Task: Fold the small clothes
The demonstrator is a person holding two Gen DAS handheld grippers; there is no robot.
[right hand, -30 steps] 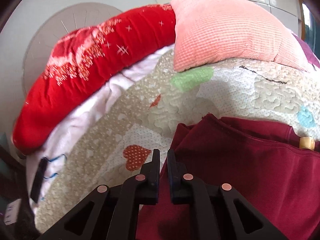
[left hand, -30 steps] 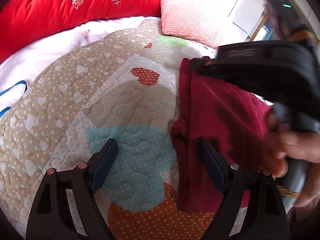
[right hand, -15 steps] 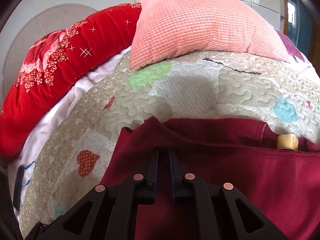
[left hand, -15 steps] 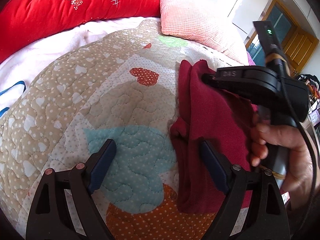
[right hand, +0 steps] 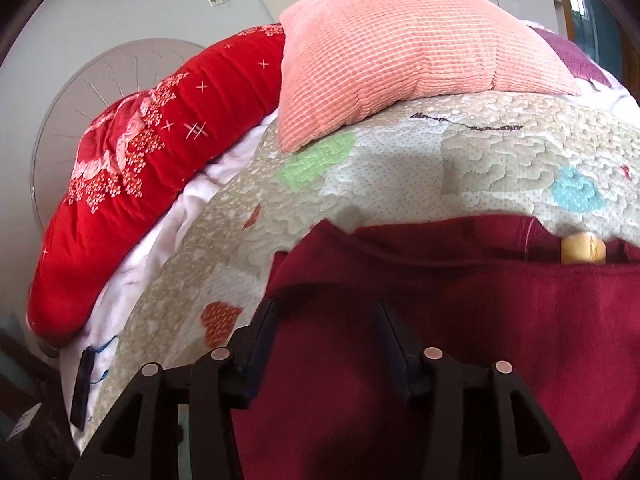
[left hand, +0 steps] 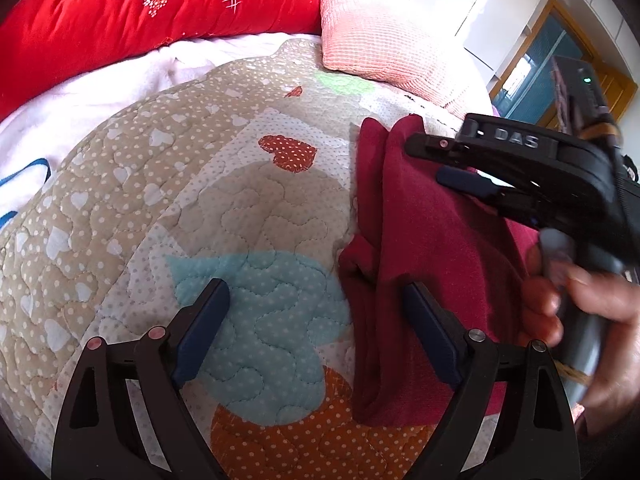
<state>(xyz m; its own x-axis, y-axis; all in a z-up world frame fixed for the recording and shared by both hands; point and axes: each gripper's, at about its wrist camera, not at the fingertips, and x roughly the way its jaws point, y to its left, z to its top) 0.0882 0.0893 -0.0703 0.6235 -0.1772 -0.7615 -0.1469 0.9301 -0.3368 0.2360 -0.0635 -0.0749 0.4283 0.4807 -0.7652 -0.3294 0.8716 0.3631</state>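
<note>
One dark red garment [right hand: 460,320] on a quilted bed, two grippers over it.

Garment lies folded along its left edge on the patchwork quilt [left hand: 200,208]; a small tan object [right hand: 583,247] peeks at its far hem, identity unclear. Right gripper [right hand: 326,312]: jaws have just been opening, parted above the cloth, nothing pinched. Left gripper [left hand: 316,300]: jaws wide, straddling the garment's near edge, not gripping. One hand [left hand: 576,320] visible, blurred. Two pillows: one red floral [left hand: 132,12], one pink ribbed [right hand: 412,52]. White cupboards and a wooden door behind; garment's near side cut off.
</note>
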